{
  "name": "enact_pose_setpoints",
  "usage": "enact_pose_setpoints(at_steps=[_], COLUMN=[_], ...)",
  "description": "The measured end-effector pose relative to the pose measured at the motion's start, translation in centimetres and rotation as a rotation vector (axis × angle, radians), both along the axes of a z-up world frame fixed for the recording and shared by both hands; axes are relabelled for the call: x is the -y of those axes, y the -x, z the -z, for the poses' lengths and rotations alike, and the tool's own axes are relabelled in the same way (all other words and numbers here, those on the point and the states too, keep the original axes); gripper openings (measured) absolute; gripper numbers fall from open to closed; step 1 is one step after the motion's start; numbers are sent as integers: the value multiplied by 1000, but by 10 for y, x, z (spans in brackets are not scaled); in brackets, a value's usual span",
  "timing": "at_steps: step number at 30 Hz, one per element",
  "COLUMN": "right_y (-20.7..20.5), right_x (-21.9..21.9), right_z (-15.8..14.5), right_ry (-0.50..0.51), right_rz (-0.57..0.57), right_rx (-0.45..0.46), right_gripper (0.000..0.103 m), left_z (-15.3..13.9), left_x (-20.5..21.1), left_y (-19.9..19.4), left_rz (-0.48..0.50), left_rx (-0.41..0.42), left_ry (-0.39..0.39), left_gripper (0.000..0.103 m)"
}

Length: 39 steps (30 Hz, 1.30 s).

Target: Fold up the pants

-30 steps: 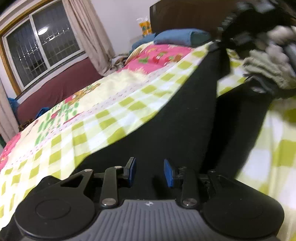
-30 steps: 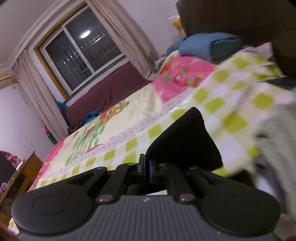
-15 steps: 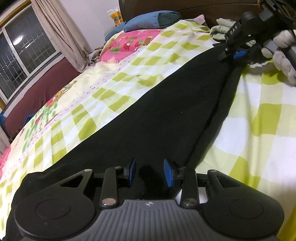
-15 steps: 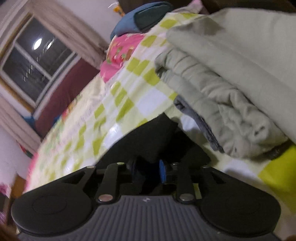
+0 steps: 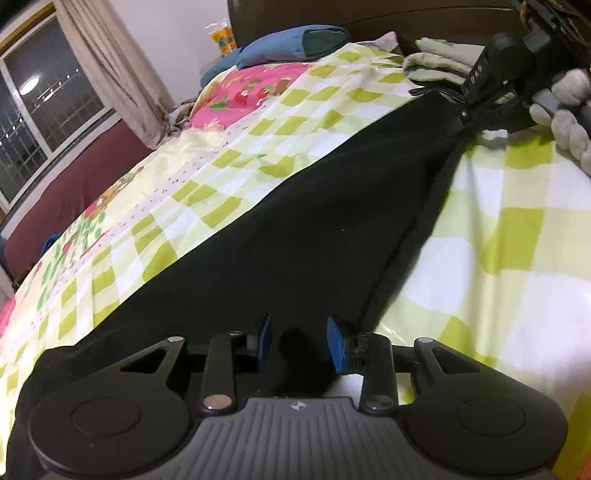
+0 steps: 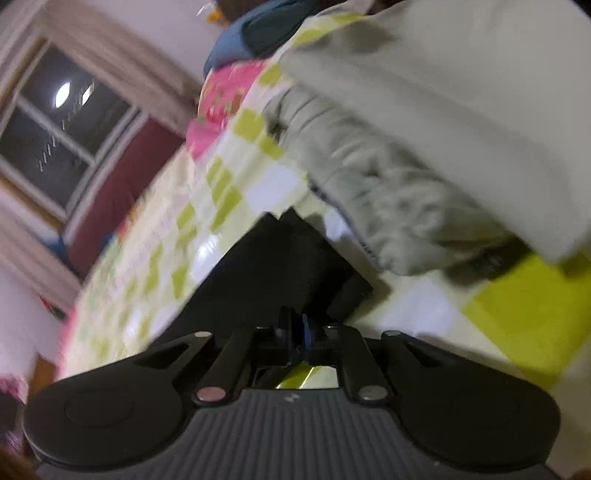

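- Two grippers work over a bed with a green and white checked bed sheet [image 5: 509, 236].
- One pair of long black cloth pants [image 5: 295, 236] lies flat on the sheet, stretched from the left gripper far across to the right one.
- The left gripper [image 5: 299, 345] sits low at the near end of the pants. Its blue jaws stand apart with black cloth bunched between them, but I cannot tell if they squeeze it.
- The right gripper [image 6: 298, 334] is at the far end of the pants. Its jaws have just been closing, and they are nearly shut on a fold of the black cloth.
- In the left wrist view, the right gripper shows at the top right, held by a hand in a pale grey knit glove [image 5: 569, 110].
- Beside the far end of the pants lies a pile of folded pale grey-green clothes [image 6: 424, 147]. The pile is near the pants, and I cannot tell if they touch.
- A blue pillow [image 5: 291, 40] rests at the head of the bed, next to a dark brown headboard [image 5: 424, 18].
- A dark window with bars [image 5: 40, 122] and a beige curtain [image 5: 110, 70] are on the left wall.
- The right wrist view is blurry.
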State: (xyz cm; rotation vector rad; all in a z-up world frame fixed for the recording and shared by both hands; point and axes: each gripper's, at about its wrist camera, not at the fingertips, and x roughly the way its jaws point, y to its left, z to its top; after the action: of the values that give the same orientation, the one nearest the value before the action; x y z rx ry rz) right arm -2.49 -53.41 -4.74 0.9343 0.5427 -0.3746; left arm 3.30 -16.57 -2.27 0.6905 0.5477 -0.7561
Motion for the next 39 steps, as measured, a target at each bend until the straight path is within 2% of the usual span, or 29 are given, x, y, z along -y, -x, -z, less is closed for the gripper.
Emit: enact_pose_setpoints(at_steps=[3, 4, 9, 12, 17, 20, 21, 22, 23, 24, 26, 29, 30, 32, 34, 35, 36, 37, 39], right_y=[1, 2, 12, 5, -19, -36, -36, -41, -42, -40, -25, 12, 21, 22, 14, 18, 22, 26, 33], right_x=[-1, -2, -10, -12, -11, -12, -14, -14, -11, -7, -6, -20, -23, -21, -4, 0, 0, -4, -11], right_z=[-9, -10, -5, 5, 6, 5, 5, 6, 6, 4, -15, -55, -57, -38, 3, 10, 6, -3, -23], right_ry=[25, 23, -74, -72, -84, -49, -34, -27, -30, -70, -115, -8, 24, 59, -56, -104, -98, -57, 69], right_rz=[-8, -12, 32, 20, 48, 58, 69, 86, 97, 96, 76, -1, -9, -7, 19, 31, 31, 32, 30], right_rx=[20, 24, 43, 23, 24, -6, -22, -32, -36, -16, 91, 219, 208, 78, -113, -104, -82, -75, -90], right_gripper=[33, 35, 37, 39, 53, 53, 49, 26, 10, 9, 8, 5, 5, 5, 6, 6, 12, 20, 25], left_z=[-1, -2, -5, -2, -6, -5, -4, -4, -4, -6, -11, -23, -25, -21, -9, -5, -3, -4, -10], left_x=[-2, -1, -2, 0, -1, 0, 1, 2, 3, 3, 2, -5, -6, -4, 0, 2, 2, 1, -3], left_y=[1, 1, -1, -1, -1, -3, -4, -4, -4, -4, -3, 5, 7, 11, 13, 14, 17, 20, 23], left_rz=[16, 17, 5, 10, 5, 1, 0, -1, -1, 0, 2, 29, 40, 48, 56, 59, 63, 66, 83], left_rx=[-6, -5, -12, -15, -17, -29, -30, -29, -28, -28, -24, -11, -14, -42, -80, -84, -84, -79, -71], left_ry=[-2, -5, 18, 15, 22, 32, 30, 28, 29, 32, 39, 71, 78, 73, 39, 22, 13, 13, 23], left_gripper=[49, 49, 49, 49, 49, 49, 49, 49, 49, 49, 49, 49, 50, 52, 52, 52, 52, 52, 52])
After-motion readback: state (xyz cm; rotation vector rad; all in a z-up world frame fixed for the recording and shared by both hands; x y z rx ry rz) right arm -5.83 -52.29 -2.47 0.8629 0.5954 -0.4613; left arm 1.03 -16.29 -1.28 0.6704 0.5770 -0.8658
